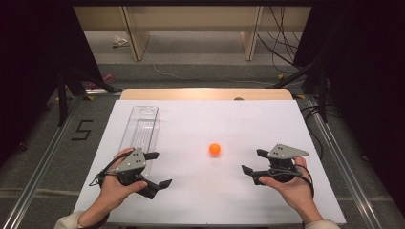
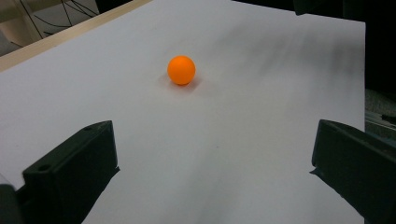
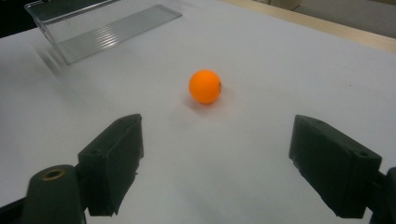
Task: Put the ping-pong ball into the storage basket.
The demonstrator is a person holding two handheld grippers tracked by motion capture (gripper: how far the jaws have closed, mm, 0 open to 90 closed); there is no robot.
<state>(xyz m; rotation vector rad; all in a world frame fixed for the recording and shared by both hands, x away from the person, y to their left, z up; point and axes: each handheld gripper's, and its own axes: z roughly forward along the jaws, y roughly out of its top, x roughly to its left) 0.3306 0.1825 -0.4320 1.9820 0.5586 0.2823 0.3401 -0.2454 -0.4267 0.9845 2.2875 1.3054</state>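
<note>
I'm watching the ball [image 1: 215, 149], orange and sitting alone on the white sheet [image 1: 205, 124], roughly at its middle. Nothing is touching it. Taking the ball as my mark: the right gripper [image 1: 252, 161] is lying to its right and a little nearer me, held in the right hand [image 1: 291, 183], jaws spread wide and pointing toward the ball with nothing between them. In the right gripper view the ball [image 3: 205, 86] is sitting ahead of the gap, well clear of both jaws. The left gripper [image 1: 159, 169] is resting to the ball's left and nearer me, in the left hand [image 1: 117, 188], jaws also standing wide apart and empty; its own view is showing the ball [image 2: 181, 70] farther off. Beyond that gripper, left of the ball, a clear tray [image 1: 141, 129] is lying lengthwise; whether it is holding anything I can't quite tell, being see-through.
</note>
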